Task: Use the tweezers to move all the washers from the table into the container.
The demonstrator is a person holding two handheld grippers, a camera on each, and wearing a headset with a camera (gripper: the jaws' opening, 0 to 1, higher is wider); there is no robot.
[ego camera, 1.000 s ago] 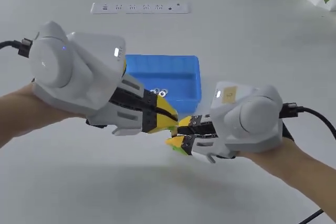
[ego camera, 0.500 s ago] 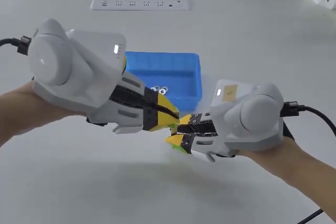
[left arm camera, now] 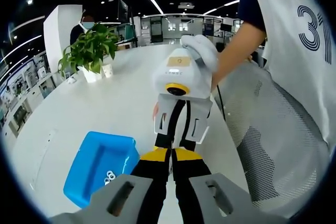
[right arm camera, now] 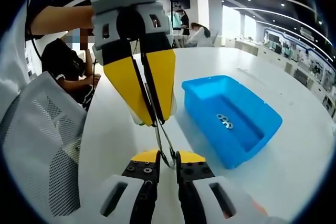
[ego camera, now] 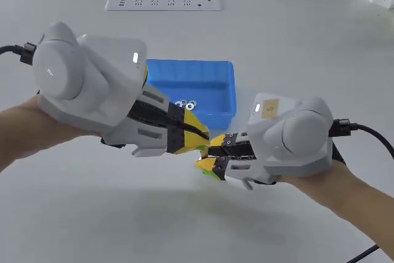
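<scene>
The left gripper (ego camera: 200, 138), jaws clamped on the tweezers (right arm camera: 157, 129), meets the right gripper (ego camera: 208, 155) tip to tip just in front of the blue container (ego camera: 229, 90). The right's jaws appear closed on the tool's other end. It looks like a regrip to seat the tweezers for picking. A few washers (ego camera: 184, 106) lie on the container's floor.

Head overhead, gripper views opposed, sharing container (ego camera: 206, 84)
</scene>
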